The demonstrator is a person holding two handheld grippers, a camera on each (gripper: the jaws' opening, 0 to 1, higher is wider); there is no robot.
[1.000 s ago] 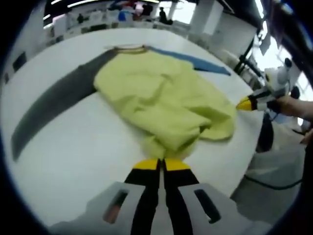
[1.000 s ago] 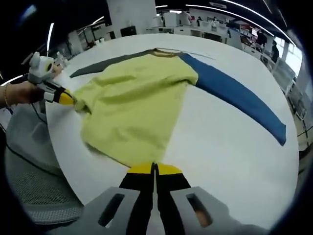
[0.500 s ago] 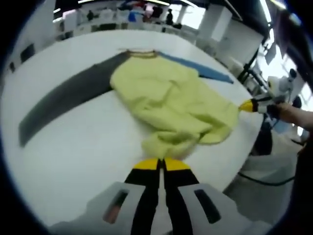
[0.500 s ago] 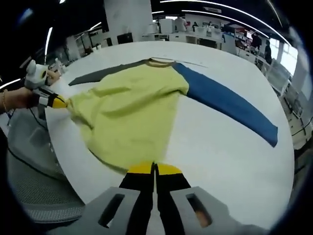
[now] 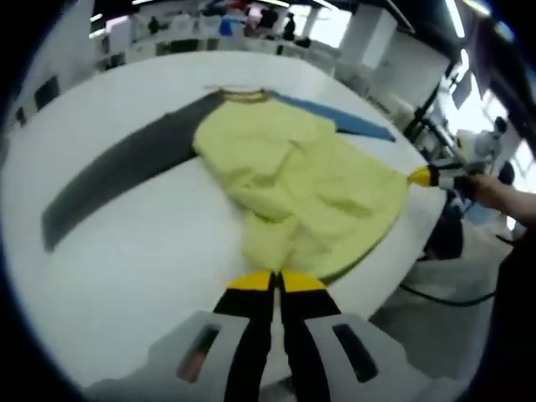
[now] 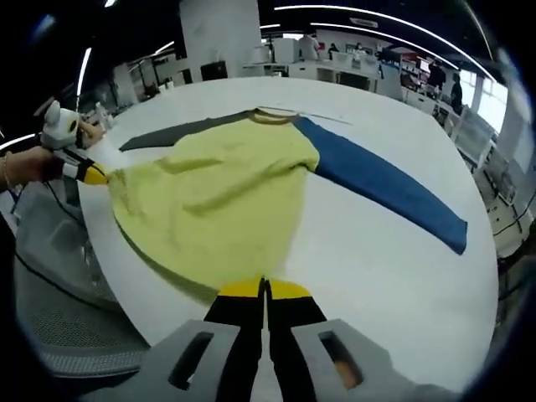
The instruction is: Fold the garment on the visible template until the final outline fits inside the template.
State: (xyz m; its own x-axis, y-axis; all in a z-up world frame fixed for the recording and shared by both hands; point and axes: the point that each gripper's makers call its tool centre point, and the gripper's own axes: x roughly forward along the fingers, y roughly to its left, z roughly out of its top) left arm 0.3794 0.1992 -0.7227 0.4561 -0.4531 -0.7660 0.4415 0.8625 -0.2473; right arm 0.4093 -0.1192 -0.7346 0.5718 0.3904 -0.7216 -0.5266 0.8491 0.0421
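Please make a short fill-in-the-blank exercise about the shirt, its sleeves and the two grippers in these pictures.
1. The shirt body is ____.
2. The blue sleeve lies flat on the ____ table.
3. The other sleeve is dark ____.
4. Both grippers, left and right, are ____ on the shirt's hem.

Missing words: yellow; white; grey; shut

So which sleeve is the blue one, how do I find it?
Find the big white table and the shirt with a yellow body spread on it. Two long sleeves stick out from its collar; the blue sleeve lies opposite the dark grey sleeve.
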